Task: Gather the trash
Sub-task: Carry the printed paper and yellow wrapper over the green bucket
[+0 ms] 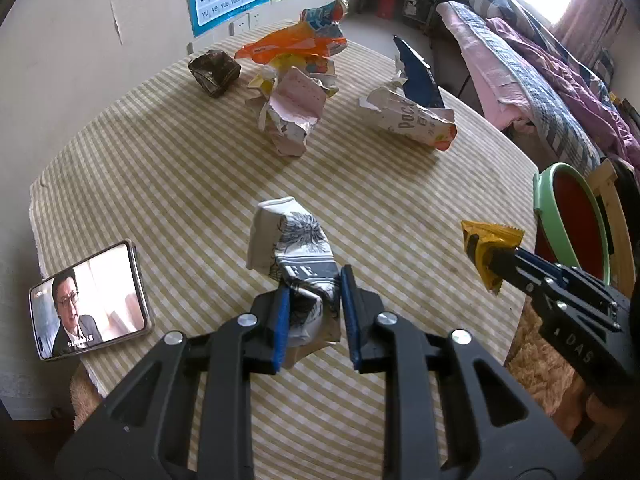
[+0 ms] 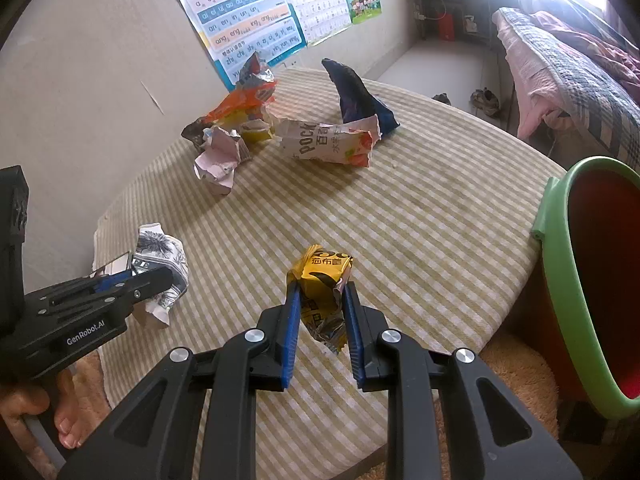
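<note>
Striped tablecloth [image 1: 180, 184] bears litter; left gripper [image 1: 312, 308] clamps grey crumpled paper [image 1: 292, 240], right gripper [image 2: 320, 312] pinches yellow wrapper [image 2: 324, 276], both seemingly bound for the bin [image 2: 560, 280] at three o'clock.

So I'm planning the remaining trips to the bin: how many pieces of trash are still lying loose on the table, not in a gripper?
At least 6: brown wad, orange wrapper, foil packet, pink crumpled paper, Pocky box, dark blue bag. The far pile may hide more.

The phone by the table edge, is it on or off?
On. The phone lies face up with its screen lit, showing a man in glasses and a suit.
</note>
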Action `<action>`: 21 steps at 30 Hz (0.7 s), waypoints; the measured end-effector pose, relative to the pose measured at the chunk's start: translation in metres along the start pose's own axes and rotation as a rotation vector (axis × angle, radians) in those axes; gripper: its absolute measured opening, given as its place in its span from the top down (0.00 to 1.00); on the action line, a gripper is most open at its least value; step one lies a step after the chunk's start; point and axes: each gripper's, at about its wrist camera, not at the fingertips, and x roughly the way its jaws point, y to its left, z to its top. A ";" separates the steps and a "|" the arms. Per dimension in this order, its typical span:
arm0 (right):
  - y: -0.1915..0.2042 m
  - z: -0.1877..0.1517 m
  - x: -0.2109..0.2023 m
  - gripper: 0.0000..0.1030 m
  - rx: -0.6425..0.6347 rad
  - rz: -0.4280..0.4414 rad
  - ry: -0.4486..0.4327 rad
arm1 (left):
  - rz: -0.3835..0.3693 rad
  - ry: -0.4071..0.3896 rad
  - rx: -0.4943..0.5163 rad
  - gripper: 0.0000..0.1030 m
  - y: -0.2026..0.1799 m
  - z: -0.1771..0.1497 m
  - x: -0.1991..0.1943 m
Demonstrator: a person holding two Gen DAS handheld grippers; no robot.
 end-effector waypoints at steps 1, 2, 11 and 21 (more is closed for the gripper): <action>0.000 0.000 0.000 0.79 0.000 0.001 -0.001 | 0.001 -0.002 0.002 0.78 -0.001 0.000 -0.001; 0.000 0.000 -0.001 0.79 0.000 0.001 -0.001 | 0.002 -0.004 0.004 0.78 -0.001 0.000 -0.002; -0.002 0.002 -0.007 0.79 0.013 0.014 0.002 | 0.001 -0.024 0.038 0.78 -0.014 0.003 -0.009; -0.024 0.007 -0.042 0.79 0.103 0.011 -0.041 | -0.017 -0.053 0.090 0.78 -0.041 0.009 -0.021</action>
